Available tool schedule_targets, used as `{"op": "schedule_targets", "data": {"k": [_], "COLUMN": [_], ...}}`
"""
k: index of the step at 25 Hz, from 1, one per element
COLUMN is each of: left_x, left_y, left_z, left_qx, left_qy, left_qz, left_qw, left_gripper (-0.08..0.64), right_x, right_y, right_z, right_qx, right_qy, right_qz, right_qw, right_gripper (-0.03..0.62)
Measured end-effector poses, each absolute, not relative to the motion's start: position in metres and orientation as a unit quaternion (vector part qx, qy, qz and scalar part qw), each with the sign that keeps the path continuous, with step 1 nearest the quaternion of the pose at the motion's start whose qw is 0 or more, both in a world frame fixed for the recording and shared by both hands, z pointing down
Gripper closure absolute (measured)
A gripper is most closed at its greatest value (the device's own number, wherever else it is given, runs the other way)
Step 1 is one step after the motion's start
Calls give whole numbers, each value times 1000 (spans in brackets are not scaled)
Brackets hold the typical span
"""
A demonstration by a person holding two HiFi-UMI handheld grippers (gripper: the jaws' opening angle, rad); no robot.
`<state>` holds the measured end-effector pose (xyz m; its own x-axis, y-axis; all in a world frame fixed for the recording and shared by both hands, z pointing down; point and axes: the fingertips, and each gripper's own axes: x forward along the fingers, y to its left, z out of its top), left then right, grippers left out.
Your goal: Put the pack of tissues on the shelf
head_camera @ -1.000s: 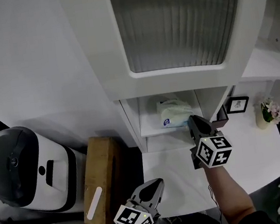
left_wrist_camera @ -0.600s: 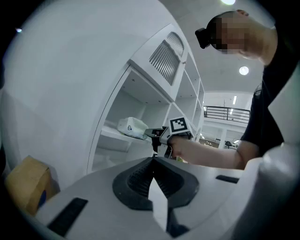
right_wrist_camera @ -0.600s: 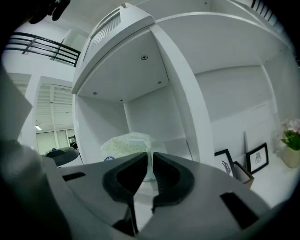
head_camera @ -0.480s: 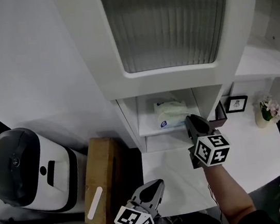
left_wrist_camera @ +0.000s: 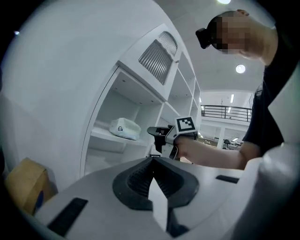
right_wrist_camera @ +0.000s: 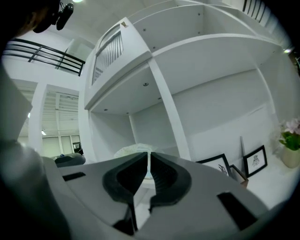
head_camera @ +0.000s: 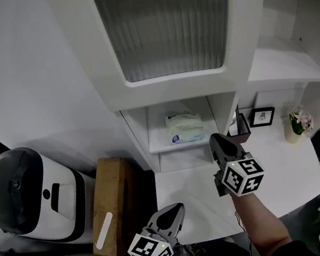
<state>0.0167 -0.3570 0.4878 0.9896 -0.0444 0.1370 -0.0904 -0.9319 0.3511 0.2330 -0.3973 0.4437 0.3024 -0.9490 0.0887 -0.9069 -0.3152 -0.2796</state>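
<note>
The pack of tissues (head_camera: 185,128), white with a blue label, lies on the low shelf (head_camera: 157,141) of the white cabinet. It also shows in the left gripper view as a pale bundle (left_wrist_camera: 125,128) on the shelf board. My right gripper (head_camera: 214,138) hovers just right of and in front of the pack, apart from it, jaws shut and empty. In its own view the right gripper (right_wrist_camera: 149,153) points at the pack (right_wrist_camera: 126,151), which is partly hidden behind the jaws. My left gripper (head_camera: 177,208) hangs low near the table's front edge, shut and empty, as its own view (left_wrist_camera: 152,160) confirms.
A cardboard box (head_camera: 114,203) and a white-and-black machine (head_camera: 33,194) stand left of the white table (head_camera: 187,192). A small picture frame (head_camera: 262,116), a dark holder (head_camera: 241,126) and a flower pot (head_camera: 294,125) sit to the right. A ribbed cabinet door (head_camera: 165,22) hangs above the shelf.
The right gripper has drawn back a little from the pack, which stays on the shelf. The head view has shifted, so the scene sits further left. The left gripper has not moved.
</note>
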Motion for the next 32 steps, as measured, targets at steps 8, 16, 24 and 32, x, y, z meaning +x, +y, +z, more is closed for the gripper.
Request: {"op": "schedule_targets", "data": {"k": [8, 16, 24, 32], "left_x": [22, 34, 31, 30], "left_y": [-327, -274, -218, -174], "left_z": [474, 461, 445, 450], "left_qx": [983, 983, 984, 982], "left_qy": [-53, -77, -94, -109], "left_qz": [51, 37, 26, 26], "left_qw": [170, 161, 147, 151], "left_gripper": [557, 557, 557, 557], "right_x": [205, 188, 169, 145], "right_y": [-352, -293, -242, -198], "right_z": [432, 424, 422, 435], "right_qx": [-766, -731, -698, -663], "right_qy": [626, 667, 698, 730], "right_qz": [-117, -125, -138, -154], "right_qw": [81, 72, 77, 62], "right_gripper": [582, 584, 586, 586]}}
